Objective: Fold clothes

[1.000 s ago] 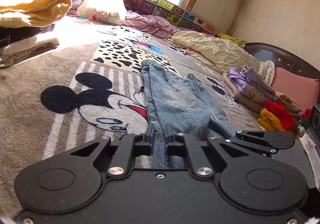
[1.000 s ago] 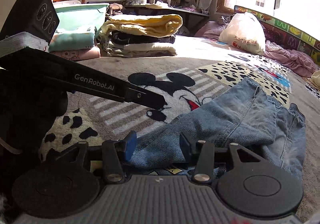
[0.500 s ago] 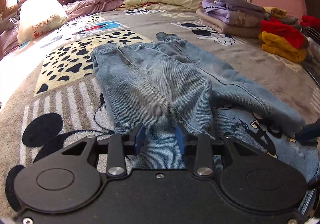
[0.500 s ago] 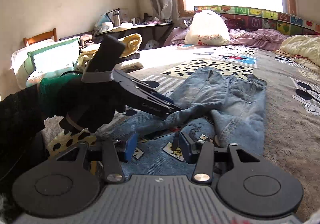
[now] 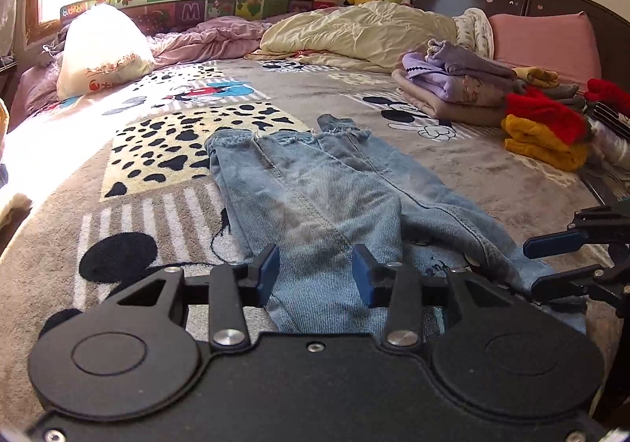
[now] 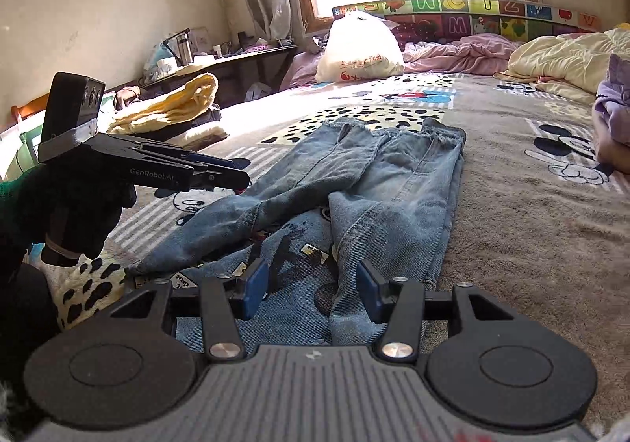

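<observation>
At the left, the left tool (image 5: 315, 272) is held low over the near end of the jeans (image 5: 315, 201), its fingers spread apart with nothing between them. The jeans are laid flat on the bed's cartoon-mouse blanket (image 5: 165, 150), legs pointing away toward the window. At the right, the right tool (image 6: 310, 286) is likewise seen parted and empty above the waist end.
</observation>
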A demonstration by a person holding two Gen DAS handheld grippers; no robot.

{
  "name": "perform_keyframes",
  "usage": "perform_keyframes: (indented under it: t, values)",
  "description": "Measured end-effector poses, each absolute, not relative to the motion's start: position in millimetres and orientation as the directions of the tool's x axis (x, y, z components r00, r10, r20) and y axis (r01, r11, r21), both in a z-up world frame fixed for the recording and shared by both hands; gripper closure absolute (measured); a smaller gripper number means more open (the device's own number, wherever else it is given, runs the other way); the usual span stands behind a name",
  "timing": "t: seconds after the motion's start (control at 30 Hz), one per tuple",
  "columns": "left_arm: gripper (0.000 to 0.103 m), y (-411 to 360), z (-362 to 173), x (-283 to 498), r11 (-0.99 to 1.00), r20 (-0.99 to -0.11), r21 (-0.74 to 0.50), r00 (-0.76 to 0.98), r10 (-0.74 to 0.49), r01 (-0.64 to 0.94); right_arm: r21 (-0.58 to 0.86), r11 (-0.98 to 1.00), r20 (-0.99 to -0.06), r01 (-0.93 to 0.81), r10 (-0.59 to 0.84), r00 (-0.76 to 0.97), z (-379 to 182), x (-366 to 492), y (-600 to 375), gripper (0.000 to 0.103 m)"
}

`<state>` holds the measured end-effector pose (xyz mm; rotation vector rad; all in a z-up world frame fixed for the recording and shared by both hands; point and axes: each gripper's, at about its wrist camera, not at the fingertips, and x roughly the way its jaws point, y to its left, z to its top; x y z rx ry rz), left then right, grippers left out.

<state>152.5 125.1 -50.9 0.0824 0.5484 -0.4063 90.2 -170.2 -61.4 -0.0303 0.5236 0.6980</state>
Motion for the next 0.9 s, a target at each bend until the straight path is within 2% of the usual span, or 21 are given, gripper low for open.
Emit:
perform_keyframes:
  t: [0.1, 0.2, 0.3, 0.37, 0.5, 0.6, 0.67, 0.9]
  values:
    - [0.054, 122.4, -38.5, 112.3, 0.918, -0.476, 0.142, 0.839, -0.263, 0.369, 0.015, 0.750, -0.474, -0.661, 0.588, 0.656, -47.3, 60.9, -171.4, 0.051]
    - [0.044, 125.9, -40.6, 71.3, 0.910, -0.459, 0.214, 0.859, -0.228, 0.355, -0.133, 0.701, -0.493, -0.701, 0.566, 0.660, -44.8, 26.1, -169.6, 0.047]
    - [0.042, 123.7, -52.7, 34.3, 0.885, -0.482, 0.265, 0.847, -0.223, 0.384, -0.274, 0.642, -0.529, -0.716, 0.521, 0.670, -58.7, -2.6, -163.9, 0.045]
    - [0.040, 114.1, -62.8, 13.8, 0.834, -0.506, 0.353, 0.836, -0.211, 0.424, -0.352, 0.615, -0.546, -0.706, 0.477, 0.688, -68.0, -13.3, -157.5, 0.045]
    - [0.039, 92.6, -88.0, -13.0, 0.661, -0.506, 0.581, 0.847, -0.163, 0.475, -0.460, 0.612, -0.540, -0.644, 0.383, 0.750, -79.0, -18.5, -150.1, 0.043]
    - [0.039, 84.2, -116.3, -19.7, 0.458, -0.468, 0.767, 0.880, -0.079, 0.449, -0.502, 0.612, -0.542, -0.611, 0.328, 0.773, -89.1, -12.4, -154.4, 0.043]
    - [0.040, 85.2, -125.6, -23.2, 0.366, -0.441, 0.818, 0.892, -0.097, 0.444, -0.532, 0.601, -0.551, -0.597, 0.290, 0.782, -97.3, -8.1, -157.1, 0.044]
    - [0.037, 89.7, -137.6, -4.2, 0.248, -0.348, 0.891, 0.923, -0.161, 0.379, -0.642, 0.491, -0.480, -0.589, 0.343, 0.808, -118.0, -3.4, -149.1, 0.043]
